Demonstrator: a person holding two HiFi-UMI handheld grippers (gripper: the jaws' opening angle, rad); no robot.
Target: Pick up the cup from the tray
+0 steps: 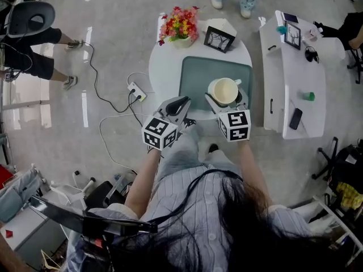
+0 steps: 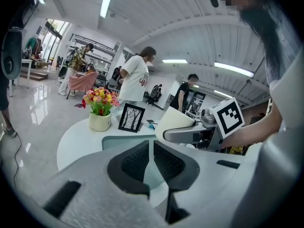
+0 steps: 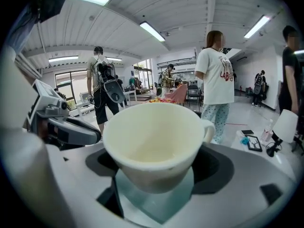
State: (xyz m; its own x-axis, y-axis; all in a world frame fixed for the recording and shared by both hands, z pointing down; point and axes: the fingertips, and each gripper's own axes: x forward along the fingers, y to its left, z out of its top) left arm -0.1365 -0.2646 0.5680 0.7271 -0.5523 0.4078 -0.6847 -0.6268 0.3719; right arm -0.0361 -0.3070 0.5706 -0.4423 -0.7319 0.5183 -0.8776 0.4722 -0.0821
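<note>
Dark hair [image 1: 227, 231] fills the bottom of the head view. Just above, at frame centre, the right gripper [image 1: 228, 102] has its jaws clasped on a cream cup [image 1: 223, 89] over the right side of the teal tray [image 1: 195, 75]. The left gripper [image 1: 180, 103] hovers at the tray's lower left, jaws nearly together and empty. The grasp looks made; next comes a steady, level lift.
</note>
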